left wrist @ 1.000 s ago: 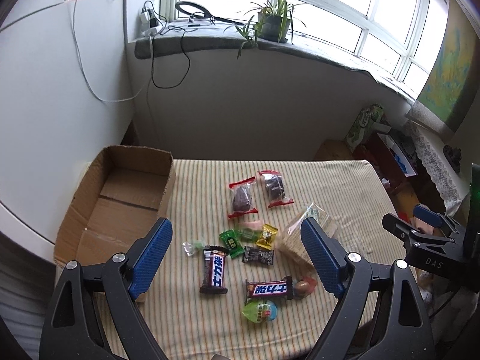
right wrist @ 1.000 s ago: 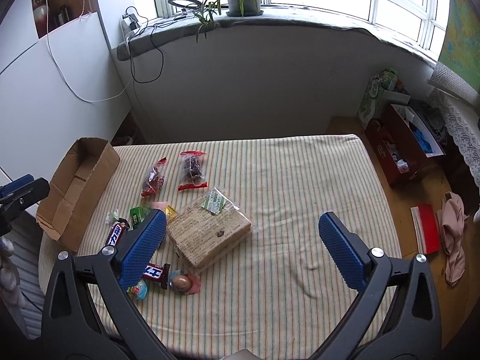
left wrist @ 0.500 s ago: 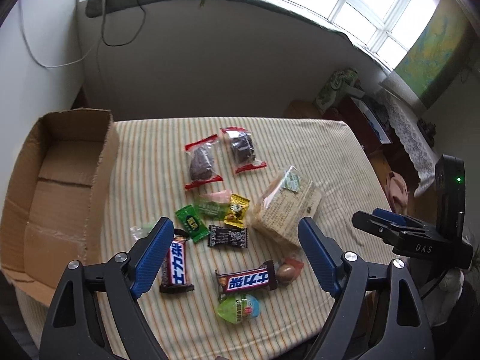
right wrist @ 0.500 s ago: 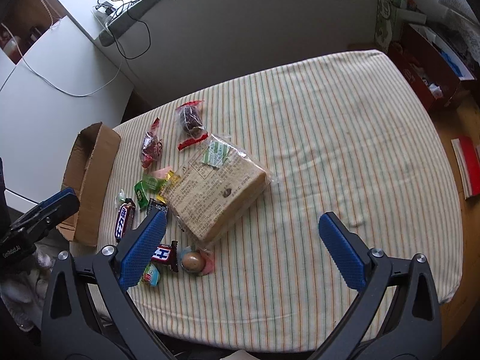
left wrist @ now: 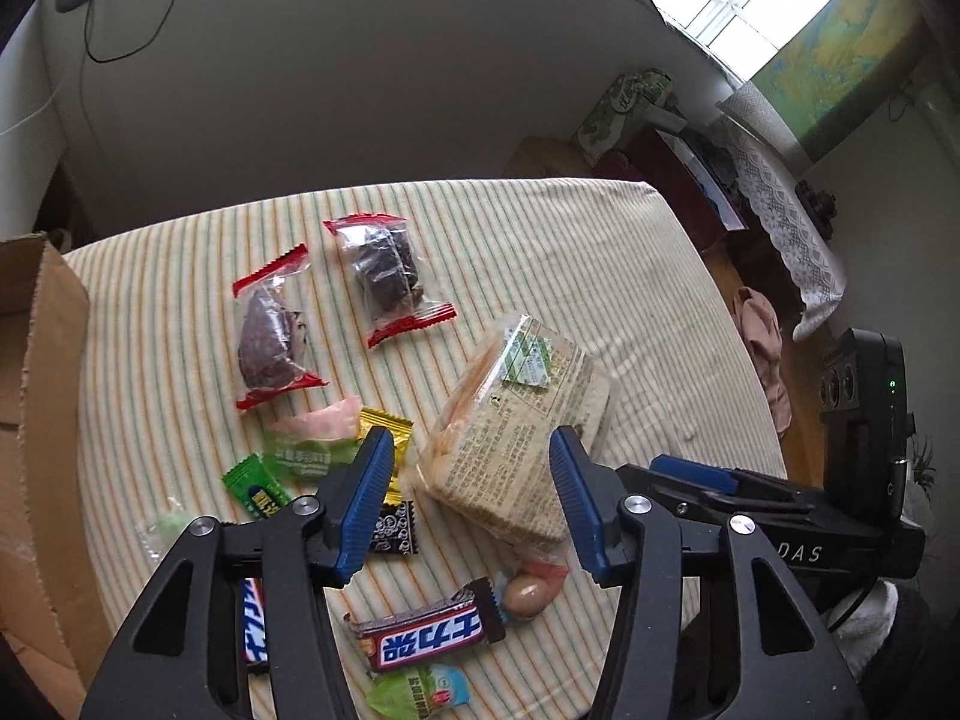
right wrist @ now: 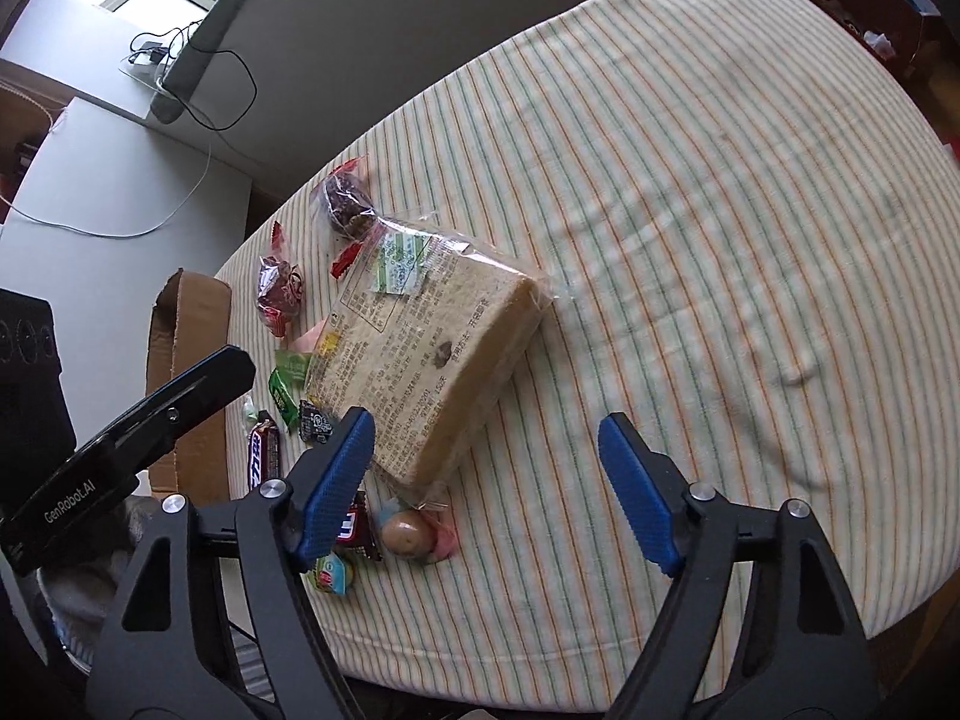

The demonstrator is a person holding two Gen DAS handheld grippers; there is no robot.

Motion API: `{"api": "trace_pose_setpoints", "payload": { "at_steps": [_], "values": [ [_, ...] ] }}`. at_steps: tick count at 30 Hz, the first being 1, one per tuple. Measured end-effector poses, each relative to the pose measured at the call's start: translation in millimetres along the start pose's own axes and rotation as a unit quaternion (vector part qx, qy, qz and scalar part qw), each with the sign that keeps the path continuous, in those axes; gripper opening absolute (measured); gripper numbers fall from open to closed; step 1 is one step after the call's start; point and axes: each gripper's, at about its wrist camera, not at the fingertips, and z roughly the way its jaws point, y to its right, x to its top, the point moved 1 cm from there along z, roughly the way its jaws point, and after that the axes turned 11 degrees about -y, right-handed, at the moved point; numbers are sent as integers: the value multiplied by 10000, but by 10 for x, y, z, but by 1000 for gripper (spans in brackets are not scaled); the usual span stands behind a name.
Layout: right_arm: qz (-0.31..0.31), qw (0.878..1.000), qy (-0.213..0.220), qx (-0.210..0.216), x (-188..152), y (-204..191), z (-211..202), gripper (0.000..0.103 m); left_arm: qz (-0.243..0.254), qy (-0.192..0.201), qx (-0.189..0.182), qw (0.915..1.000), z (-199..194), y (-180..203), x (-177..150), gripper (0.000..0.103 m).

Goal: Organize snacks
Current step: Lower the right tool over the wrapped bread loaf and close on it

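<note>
Both tongs, jaws just narrowing (nothing gripped), hover over the bread pack (left wrist: 516, 420).

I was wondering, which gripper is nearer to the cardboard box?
Left. The left gripper hangs over the small candies beside the cardboard box; the right gripper sits past the bread pack, farther away.

Right gripper (right wrist: 486, 474) above striped tablecloth (right wrist: 690, 192), jaws apart, just been closing, nothing between. Bagged sliced bread (right wrist: 420, 348) ahead-left. Small candies beside cardboard box (right wrist: 186, 360). Left gripper (right wrist: 138, 414) at left edge.
</note>
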Motion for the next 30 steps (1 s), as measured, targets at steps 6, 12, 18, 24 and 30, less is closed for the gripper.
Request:
{"api": "trace_pose_setpoints", "payload": {
  "at_steps": [6, 12, 18, 24, 30],
  "values": [
    [-157, 9998, -98, -61, 27, -82, 141, 62, -137, -317, -115, 9993, 218, -62, 125, 52],
    [-171, 9997, -149, 5, 58, -76, 218, 55, -146, -550, -111, 9983, 378, -74, 180, 45],
    [-285, 9995, -151, 73, 119, -113, 278, 54, -168, -682, -307, 9971, 432, -118, 224, 45],
    [-549, 9983, -189, 53, 182, -231, 358, 54, -234, -872, -624, 9940, 453, -166, 229, 45],
    [-877, 9958, -197, -159, 216, -392, 366, 51, -309, -936, -746, 9923, 457, -177, 235, 45]
  ]
}}
